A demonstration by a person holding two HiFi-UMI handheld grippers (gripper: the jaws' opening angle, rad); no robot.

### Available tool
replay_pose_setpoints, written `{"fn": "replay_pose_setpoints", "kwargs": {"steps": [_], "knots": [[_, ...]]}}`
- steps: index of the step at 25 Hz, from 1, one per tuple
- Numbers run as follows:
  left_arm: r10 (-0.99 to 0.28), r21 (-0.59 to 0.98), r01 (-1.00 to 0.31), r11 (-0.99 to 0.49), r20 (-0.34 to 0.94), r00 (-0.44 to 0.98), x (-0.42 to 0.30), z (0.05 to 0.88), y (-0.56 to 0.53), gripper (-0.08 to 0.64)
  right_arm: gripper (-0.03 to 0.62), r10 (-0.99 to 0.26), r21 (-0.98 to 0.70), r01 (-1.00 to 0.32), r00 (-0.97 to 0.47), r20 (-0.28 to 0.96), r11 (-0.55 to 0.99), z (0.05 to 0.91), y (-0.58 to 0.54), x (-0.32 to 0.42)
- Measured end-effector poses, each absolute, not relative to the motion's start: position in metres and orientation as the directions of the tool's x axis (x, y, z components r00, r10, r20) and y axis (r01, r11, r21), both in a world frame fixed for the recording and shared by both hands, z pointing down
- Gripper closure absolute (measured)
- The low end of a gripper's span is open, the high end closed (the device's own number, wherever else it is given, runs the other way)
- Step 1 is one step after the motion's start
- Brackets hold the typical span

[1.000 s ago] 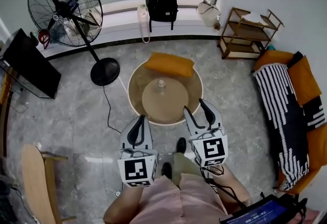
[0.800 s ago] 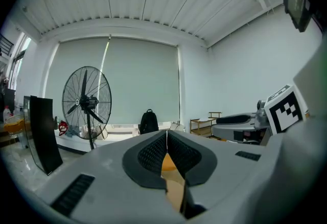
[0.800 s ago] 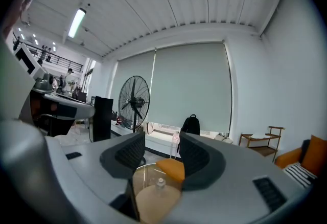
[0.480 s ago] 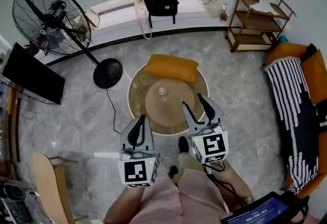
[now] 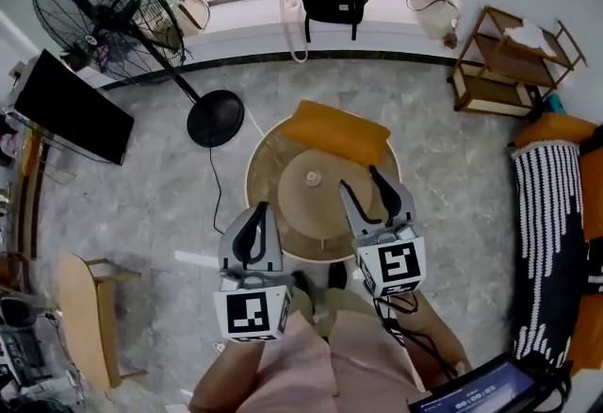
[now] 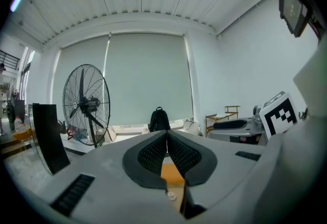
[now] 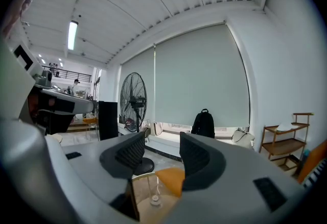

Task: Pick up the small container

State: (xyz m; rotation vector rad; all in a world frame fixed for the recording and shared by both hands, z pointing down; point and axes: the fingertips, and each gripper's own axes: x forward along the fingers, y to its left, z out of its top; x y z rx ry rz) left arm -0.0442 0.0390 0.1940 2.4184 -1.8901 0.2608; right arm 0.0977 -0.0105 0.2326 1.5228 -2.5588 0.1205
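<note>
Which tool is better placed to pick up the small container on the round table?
Right. The right tool has its jaws apart and is nearer the small container, which shows below their gap in the right gripper view. The left tool is shut and farther back.

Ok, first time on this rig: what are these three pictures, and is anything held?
No robot arm: a person holds a two-jaw gripper in each hand. The head view looks steeply down from the person's head; the two gripper views look along each gripper's jaws. The left gripper has its jaws together; the right gripper has them apart. Both are empty. In front stands a round table with the small container near its middle and an orange cushion at its far side.
</note>
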Motion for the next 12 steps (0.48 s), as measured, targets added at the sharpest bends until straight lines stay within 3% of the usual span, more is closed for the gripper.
{"fn": "replay_pose_setpoints", "kwargs": {"steps": [12], "knots": [[-0.954,-0.02,-0.976,-0.215,0.219,0.206,-0.072,0.233,-0.017,0.548,0.376,-0.813,-0.006,-0.843,-0.521,0.259,0.538,0.284,-0.062,0.063]]}}
